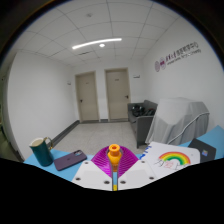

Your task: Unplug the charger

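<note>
My gripper (114, 170) is raised above a blue table (60, 170). Its two purple-padded fingers (98, 165) are closed together on a small orange charger plug (114, 153). The plug's round head sticks up just past the fingertips. A thin yellow-orange strip (114, 181) runs down between the pads. No socket or power strip shows in this view.
On the table are a green mug (41, 150) at the left, a dark phone (70, 158) beside it, a sheet with a rainbow drawing (175, 158) at the right and a dark object (203, 150) beyond it. Two doors (88, 96) stand across the room, and a cloth-covered chair (180, 120) is at the right.
</note>
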### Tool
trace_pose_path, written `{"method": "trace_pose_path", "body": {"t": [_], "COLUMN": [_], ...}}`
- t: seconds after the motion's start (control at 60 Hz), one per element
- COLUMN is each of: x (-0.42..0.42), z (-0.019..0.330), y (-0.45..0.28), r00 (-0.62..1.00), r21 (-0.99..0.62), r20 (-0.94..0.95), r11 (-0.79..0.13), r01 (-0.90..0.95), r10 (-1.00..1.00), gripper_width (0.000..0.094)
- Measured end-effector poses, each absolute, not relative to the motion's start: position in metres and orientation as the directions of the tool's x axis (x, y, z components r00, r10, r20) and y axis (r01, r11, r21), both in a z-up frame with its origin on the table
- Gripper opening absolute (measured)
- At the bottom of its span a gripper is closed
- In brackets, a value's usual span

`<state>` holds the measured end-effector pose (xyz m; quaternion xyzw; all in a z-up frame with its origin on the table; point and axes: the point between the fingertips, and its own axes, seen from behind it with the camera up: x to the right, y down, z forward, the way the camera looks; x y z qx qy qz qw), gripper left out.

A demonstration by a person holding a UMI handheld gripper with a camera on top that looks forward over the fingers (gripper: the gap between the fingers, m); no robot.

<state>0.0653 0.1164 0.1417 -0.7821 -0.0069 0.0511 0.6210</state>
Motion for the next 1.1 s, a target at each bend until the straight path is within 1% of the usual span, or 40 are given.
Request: {"method": "trace_pose_path", "body": {"t": [0.083, 0.133, 0.167, 0.217, 0.233, 0.25, 0.267, 0.35, 0.4, 0.45, 0.55, 0.683, 0.75, 0.817, 0.85, 0.867, 0.883, 0.9, 0.917, 0.95, 0.967, 0.983, 1.017, 1.1], "x": [0.095, 0.121, 0.137, 0.16, 0.176, 0.173, 0.178, 0.199, 0.208, 0.21, 0.215, 0.217, 0.217, 0.217, 0.216, 0.216, 0.216, 0.216, 0.214, 0.21, 0.208, 0.206, 0.202, 0.195], "z": [0.174, 0.176, 0.171, 0.152, 0.133, 0.132, 0.123, 0.067, 0.038, 0.021, -0.002, -0.017, -0.016, -0.015, -0.013, -0.012, -0.011, -0.01, -0.007, -0.001, 0.002, 0.005, 0.013, 0.036], "y": [0.119, 0.116, 0.11, 0.097, 0.092, 0.084, 0.078, 0.043, 0.029, 0.022, 0.02, 0.025, 0.029, 0.03, 0.029, 0.029, 0.029, 0.029, 0.028, 0.025, 0.024, 0.022, 0.018, 0.002], "r00": [0.996, 0.998, 0.999, 0.998, 0.997, 0.997, 0.996, 0.992, 0.991, 0.992, 0.991, 0.991, 0.992, 0.993, 0.993, 0.993, 0.993, 0.994, 0.994, 0.995, 0.994, 0.994, 0.993, 0.99], "r21": [-0.972, -0.968, -0.96, -0.934, -0.923, -0.909, -0.894, -0.801, -0.756, -0.726, -0.687, -0.662, -0.669, -0.673, -0.681, -0.686, -0.691, -0.699, -0.706, -0.718, -0.724, -0.731, -0.745, -0.778], "r20": [-0.085, -0.057, -0.027, 0.016, 0.029, 0.034, 0.041, 0.071, 0.069, 0.056, 0.05, 0.032, 0.016, 0.007, -0.001, -0.006, -0.012, -0.019, -0.028, -0.047, -0.058, -0.071, -0.094, -0.138], "r11": [-0.223, -0.245, -0.278, -0.357, -0.386, -0.418, -0.449, -0.599, -0.654, -0.686, -0.724, -0.745, -0.738, -0.735, -0.727, -0.723, -0.717, -0.709, -0.702, -0.689, -0.682, -0.674, -0.657, -0.614], "r01": [-0.077, -0.057, -0.033, -0.008, 0.001, -0.001, -0.001, -0.007, -0.023, -0.038, -0.059, -0.075, -0.083, -0.083, -0.086, -0.089, -0.091, -0.093, -0.094, -0.099, -0.103, -0.107, -0.116, -0.129], "r10": [0.029, -0.005, -0.027, -0.064, -0.066, -0.075, -0.083, -0.107, -0.114, -0.114, -0.128, -0.128, -0.127, -0.118, -0.116, -0.117, -0.115, -0.111, -0.105, -0.093, -0.087, -0.081, -0.068, -0.033], "gripper_width": [0.004, 0.0039, 0.0039, 0.0041, 0.0041, 0.0041, 0.0042, 0.0041, 0.0043, 0.0045, 0.0052, 0.0117, 0.0151, 0.0214, 0.0266, 0.0356, 0.0386, 0.0468, 0.0608, 0.074, 0.0745, 0.0788, 0.0837, 0.0826]}}
